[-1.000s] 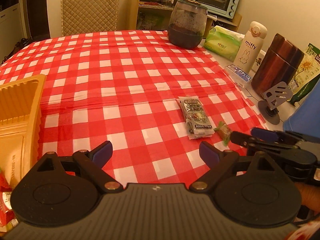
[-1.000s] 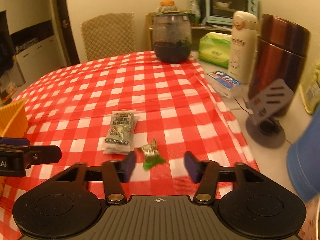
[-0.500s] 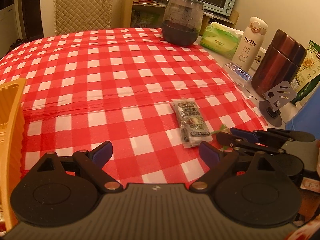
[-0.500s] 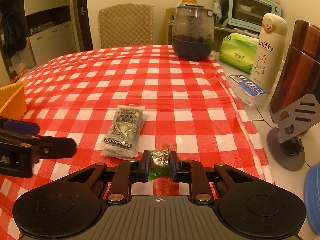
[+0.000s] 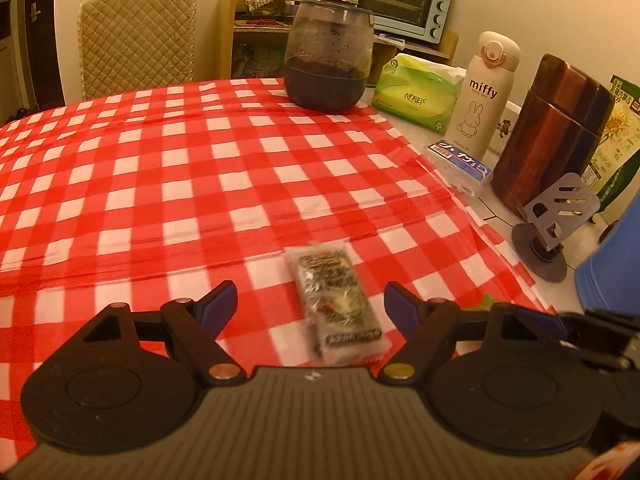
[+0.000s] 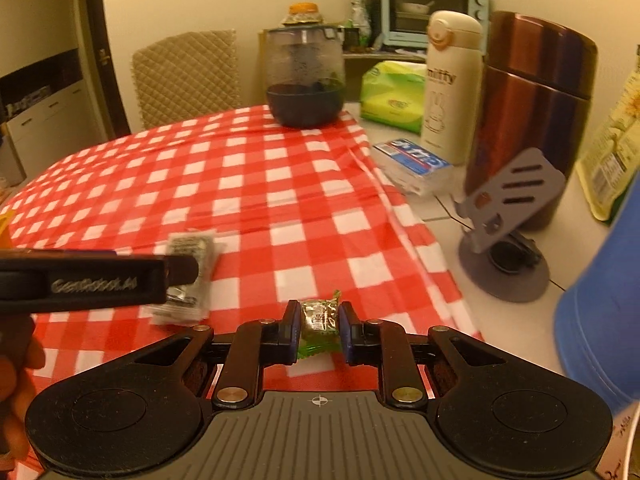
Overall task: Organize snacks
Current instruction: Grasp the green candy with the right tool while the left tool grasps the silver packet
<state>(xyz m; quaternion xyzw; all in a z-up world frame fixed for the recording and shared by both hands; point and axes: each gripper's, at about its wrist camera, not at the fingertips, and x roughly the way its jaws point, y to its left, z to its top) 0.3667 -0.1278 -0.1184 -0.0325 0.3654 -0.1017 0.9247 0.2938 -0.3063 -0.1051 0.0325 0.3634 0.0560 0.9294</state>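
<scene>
A flat silver-and-black snack packet (image 5: pixel 338 300) lies on the red checked tablecloth (image 5: pixel 200 168), between the fingers of my left gripper (image 5: pixel 310 304). Those jaws are closing, and the pads stand clear of the packet on both sides. My right gripper (image 6: pixel 319 326) is shut on a small green-wrapped candy (image 6: pixel 320 320), low over the cloth. In the right wrist view the packet (image 6: pixel 188 276) sits to the left, partly hidden by the left gripper's finger (image 6: pixel 88 280). A green scrap of the candy (image 5: pixel 486 300) peeks past the left gripper's right finger.
Along the right edge stand a dark glass jar (image 5: pixel 328 68), a green tissue pack (image 5: pixel 416 92), a white miffy bottle (image 5: pixel 482 96), a brown metal flask (image 5: pixel 552 136), a grey phone stand (image 5: pixel 552 220) and a blue container (image 6: pixel 600 300). A padded chair (image 5: pixel 136 40) is behind the table.
My left gripper has moved right until the packet sits between its fingers, which have narrowed; the yellow tray has left its view. My right gripper has shut on the green candy.
</scene>
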